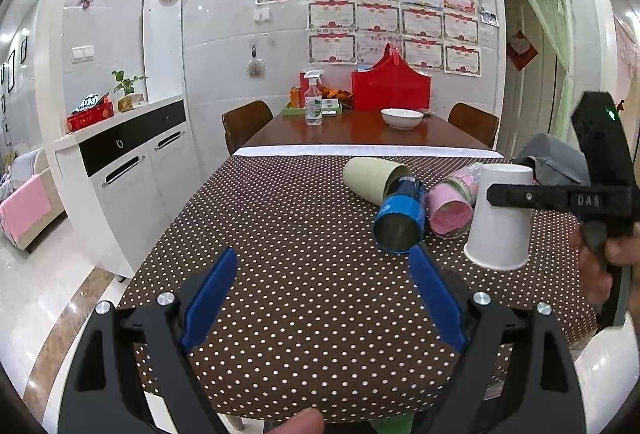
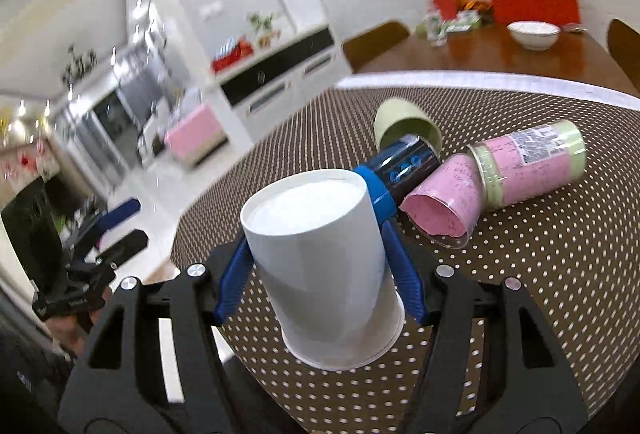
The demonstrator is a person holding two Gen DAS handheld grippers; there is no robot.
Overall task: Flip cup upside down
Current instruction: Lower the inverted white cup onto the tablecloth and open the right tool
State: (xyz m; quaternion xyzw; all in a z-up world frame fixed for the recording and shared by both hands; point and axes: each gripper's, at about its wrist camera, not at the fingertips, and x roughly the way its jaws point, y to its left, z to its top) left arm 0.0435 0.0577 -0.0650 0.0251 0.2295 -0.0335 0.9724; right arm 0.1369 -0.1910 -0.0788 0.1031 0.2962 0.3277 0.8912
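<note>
A white paper cup is held mouth down, base up, between the blue pads of my right gripper, just above the dotted tablecloth. The cup also shows in the left wrist view, with the right gripper's black finger across it. My left gripper is open and empty over the near part of the cloth, left of the cup.
A blue cup, a green cup and a pink cup with a pink-and-green jar lie on their sides behind the white cup. A white bowl, a spray bottle and a red bag stand at the far end.
</note>
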